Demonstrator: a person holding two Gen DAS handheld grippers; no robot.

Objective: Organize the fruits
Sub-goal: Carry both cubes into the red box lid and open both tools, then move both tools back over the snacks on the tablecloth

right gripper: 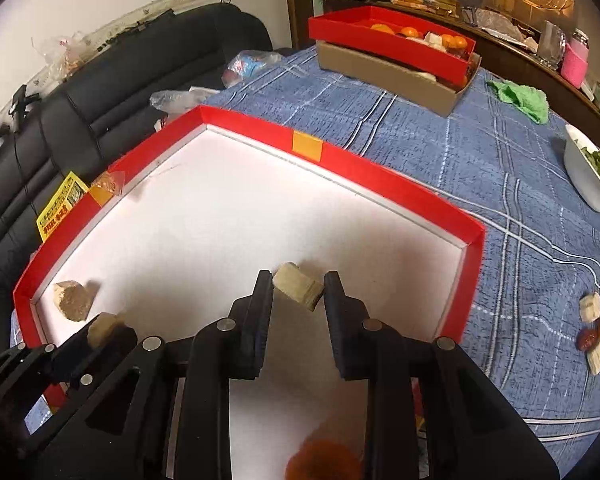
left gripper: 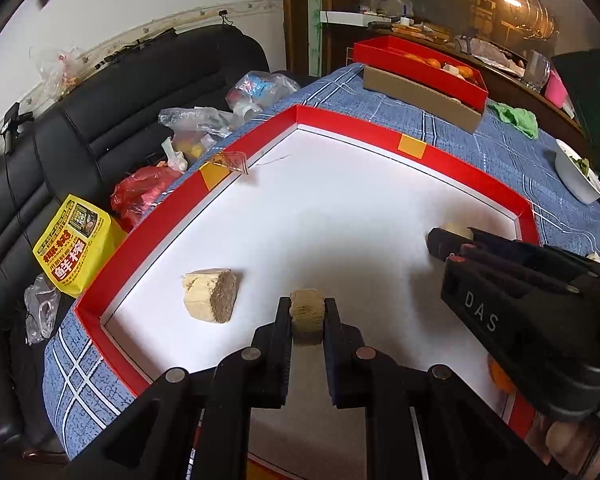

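- A loose tan chunk (left gripper: 211,295) lies at the left of the red-rimmed tray (left gripper: 148,216).
- Left gripper (left gripper: 307,314): jaws clamped on a small chunk (left gripper: 307,316).
- Right gripper (right gripper: 298,292): jaws around a pale chunk (right gripper: 299,289), touching both.

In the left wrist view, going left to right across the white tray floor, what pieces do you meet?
Loose tan chunk → tan chunk clamped in the left gripper → pale piece at the right gripper tips → orange fruit, partly hidden under that gripper.
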